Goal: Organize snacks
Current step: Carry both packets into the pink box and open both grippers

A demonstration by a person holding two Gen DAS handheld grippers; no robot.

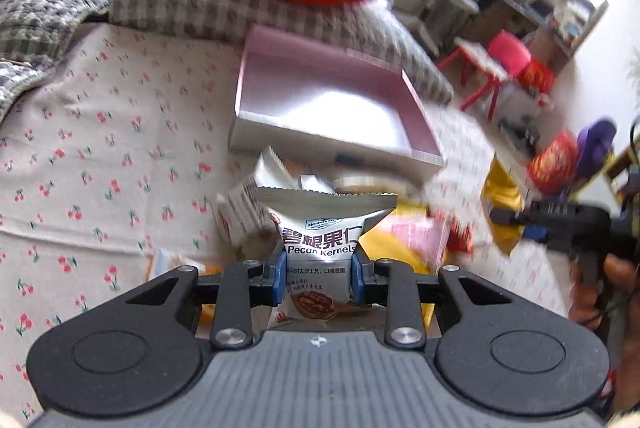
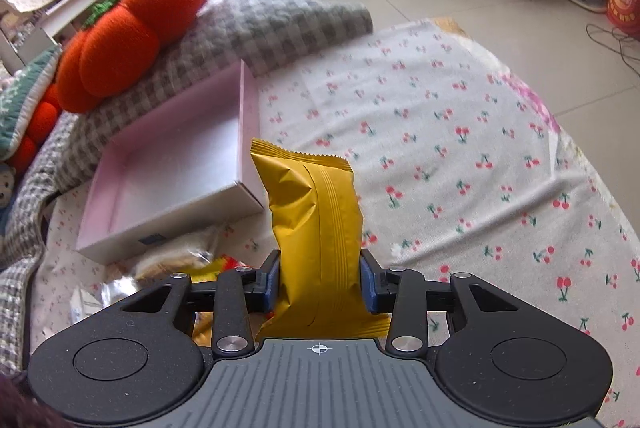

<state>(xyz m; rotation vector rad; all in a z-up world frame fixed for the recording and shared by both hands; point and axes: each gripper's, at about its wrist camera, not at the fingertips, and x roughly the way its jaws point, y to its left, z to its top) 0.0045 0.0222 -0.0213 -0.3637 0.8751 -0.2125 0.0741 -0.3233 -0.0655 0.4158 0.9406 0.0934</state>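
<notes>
Both grippers loaded, box not yet filled.
My left gripper (image 1: 319, 278) clamps one silver pecan packet (image 1: 320, 252); right gripper (image 2: 319, 282) clamps one yellow packet (image 2: 316, 224). One empty pink box (image 2: 176, 167) on the bed, 10 o'clock of the yellow packet. Next, probably: carry over rim, release. Loose pile blurred, uncounted.

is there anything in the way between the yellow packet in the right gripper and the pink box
Nothing visible. The right gripper holds the yellow packet clamped just beside the near corner of the pink box, whose interior looks bare.
</notes>
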